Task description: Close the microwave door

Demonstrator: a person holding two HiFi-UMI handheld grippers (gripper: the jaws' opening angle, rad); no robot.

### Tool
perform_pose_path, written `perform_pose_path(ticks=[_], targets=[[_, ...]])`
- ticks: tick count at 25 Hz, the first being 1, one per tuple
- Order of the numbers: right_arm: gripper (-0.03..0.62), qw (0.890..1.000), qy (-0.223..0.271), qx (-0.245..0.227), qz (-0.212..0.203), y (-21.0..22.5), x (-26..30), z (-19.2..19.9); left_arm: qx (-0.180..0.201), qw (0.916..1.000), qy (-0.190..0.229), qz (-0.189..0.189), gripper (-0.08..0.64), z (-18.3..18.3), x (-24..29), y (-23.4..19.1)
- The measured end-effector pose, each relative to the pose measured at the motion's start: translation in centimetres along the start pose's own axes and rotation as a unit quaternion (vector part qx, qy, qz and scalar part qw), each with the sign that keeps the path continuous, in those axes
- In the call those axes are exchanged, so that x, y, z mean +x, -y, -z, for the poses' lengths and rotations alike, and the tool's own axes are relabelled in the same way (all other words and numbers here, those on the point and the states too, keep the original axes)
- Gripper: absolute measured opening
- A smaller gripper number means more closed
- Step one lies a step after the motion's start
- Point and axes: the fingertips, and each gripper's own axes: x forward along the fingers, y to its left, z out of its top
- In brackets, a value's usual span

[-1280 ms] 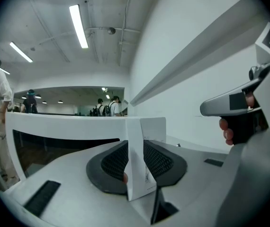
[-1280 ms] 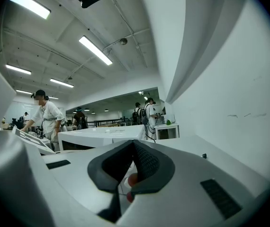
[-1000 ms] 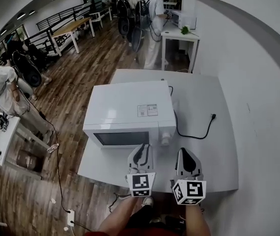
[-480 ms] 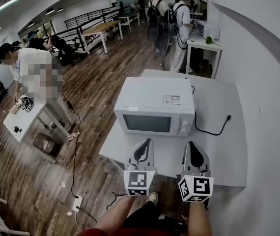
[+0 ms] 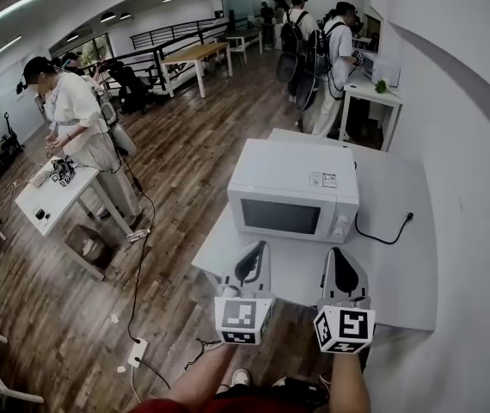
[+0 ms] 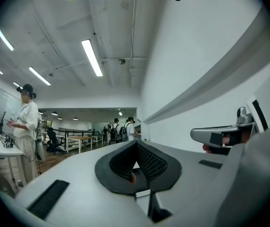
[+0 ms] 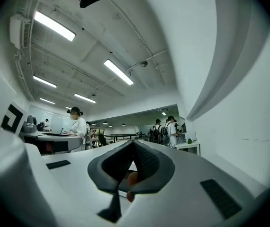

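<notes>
The microwave (image 5: pixel 295 183) is seen on a white table (image 5: pixel 395 274), set toward that table's left part. Its door (image 5: pixel 279 217) is shut flush with the body, and two knobs (image 5: pixel 341 225) are shown just right of the door. A black cable (image 5: pixel 381 236) is led out from behind the microwave's right side across the table, and its plug (image 5: pixel 411 217) is left lying loose there.

The left tool (image 5: pixel 259 249) and the right tool (image 5: pixel 338 255) are held side by side in front of the microwave, over the table's near edge and apart from the door. Nothing is touched by either. In the left gripper view the left tool's (image 6: pixel 136 144) jaws are pressed together with nothing between them. The same is shown for the right tool (image 7: pixel 132 142) in the right gripper view: jaws together, nothing gripped. A marker cube (image 5: pixel 243 319) is carried at the back of each tool.

To the microwave's right a plain wall (image 5: pixel 460 144) is found. Well to its left, across a wooden floor (image 5: pixel 185 153), a person (image 5: pixel 77 114) is seen beside a small table (image 5: pixel 43 205). Beyond the microwave, several people (image 5: pixel 314 46) with backpacks are gathered.
</notes>
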Motion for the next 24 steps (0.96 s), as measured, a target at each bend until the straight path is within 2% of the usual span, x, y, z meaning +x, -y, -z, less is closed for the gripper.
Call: perform_pose_path(ticks=[14, 24], targets=[[0.026, 1.0, -0.008, -0.021, -0.013, -5.0, 2.2, 0.0, -0.012, 0.9999, 0.006, 0.008, 0.026, 0.7, -0.9, -4.2], [0.026, 0.999, -0.007, -0.029, -0.015, -5.6, 3.6, 0.0, -0.01, 0.9998, 0.012, 0.009, 0.026, 0.6, -0.1, -5.1]])
